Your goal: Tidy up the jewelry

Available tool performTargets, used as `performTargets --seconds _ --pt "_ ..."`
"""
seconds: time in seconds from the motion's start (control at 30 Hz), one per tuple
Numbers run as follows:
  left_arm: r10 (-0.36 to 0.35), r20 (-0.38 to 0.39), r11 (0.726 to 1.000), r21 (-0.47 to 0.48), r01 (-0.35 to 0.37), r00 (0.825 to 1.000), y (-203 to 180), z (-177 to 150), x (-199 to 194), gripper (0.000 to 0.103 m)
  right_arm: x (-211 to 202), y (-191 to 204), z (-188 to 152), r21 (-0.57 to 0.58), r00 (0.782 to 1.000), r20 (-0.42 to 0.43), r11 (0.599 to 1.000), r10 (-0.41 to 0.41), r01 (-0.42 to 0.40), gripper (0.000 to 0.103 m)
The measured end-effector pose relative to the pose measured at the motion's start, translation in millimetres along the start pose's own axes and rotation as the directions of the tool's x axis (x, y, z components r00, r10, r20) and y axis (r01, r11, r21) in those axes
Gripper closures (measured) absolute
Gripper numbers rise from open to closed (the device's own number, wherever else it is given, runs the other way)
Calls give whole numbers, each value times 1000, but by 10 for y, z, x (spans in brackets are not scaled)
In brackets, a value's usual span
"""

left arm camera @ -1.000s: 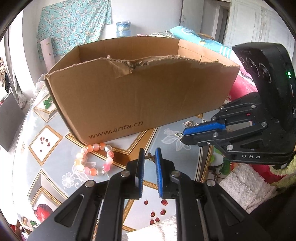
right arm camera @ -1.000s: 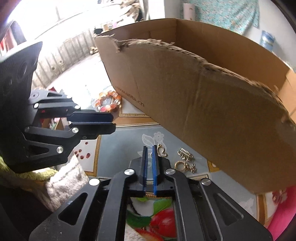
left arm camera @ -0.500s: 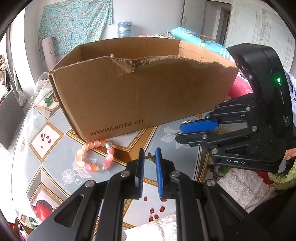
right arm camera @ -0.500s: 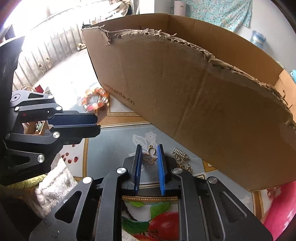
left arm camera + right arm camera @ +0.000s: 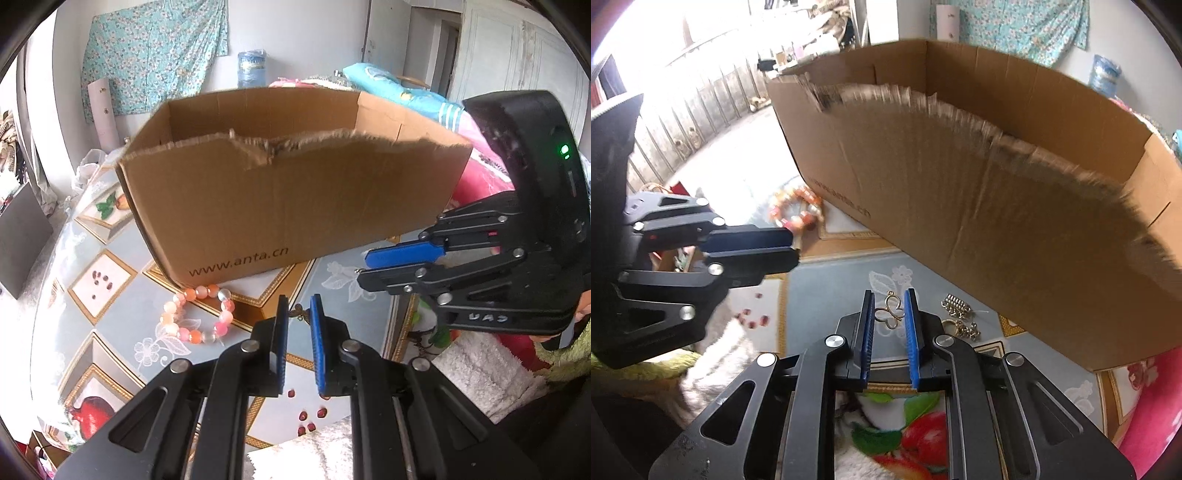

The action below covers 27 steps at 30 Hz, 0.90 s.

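Pickup step: right claw (image 5: 889,310) is spread around the gold butterfly pendant (image 5: 889,314) on the tabletop (image 5: 831,291); next, pinch it, lift toward the cardboard box (image 5: 997,206); left claw (image 5: 298,314) barely parted, empty

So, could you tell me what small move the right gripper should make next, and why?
Probably close the right gripper: its blue pads stand apart on either side of the gold butterfly pendant, which lies between them ungripped. Once held, it could be lifted toward the cardboard box.
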<state>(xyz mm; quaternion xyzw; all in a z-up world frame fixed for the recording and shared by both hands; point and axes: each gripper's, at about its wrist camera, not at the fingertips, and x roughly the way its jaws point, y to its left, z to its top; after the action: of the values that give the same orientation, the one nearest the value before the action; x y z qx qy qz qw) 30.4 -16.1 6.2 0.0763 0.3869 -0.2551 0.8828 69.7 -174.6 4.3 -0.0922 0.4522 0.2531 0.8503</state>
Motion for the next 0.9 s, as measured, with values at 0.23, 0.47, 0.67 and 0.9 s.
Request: performTargets --seconds 0.23,0.47,0.67,0.9 --pt "-63 132 998 5 63 989 -31 322 -523 92 -841 -68 294 -18 980 199 999 33 -30 89" --pt "-135 166 991 12 135 977 8 951 -547 92 -908 -656 804 60 982 169 994 78 -90 89" --pt "-184 -30 978 -109 180 982 183 1408 158 92 -286 -1171 1095 211 994 -63 975 88 -73 89" --pt "-181 -152 977 -142 160 972 126 1572 705 92 48 -1486 1085 299 988 -142 954 65 -19 89"
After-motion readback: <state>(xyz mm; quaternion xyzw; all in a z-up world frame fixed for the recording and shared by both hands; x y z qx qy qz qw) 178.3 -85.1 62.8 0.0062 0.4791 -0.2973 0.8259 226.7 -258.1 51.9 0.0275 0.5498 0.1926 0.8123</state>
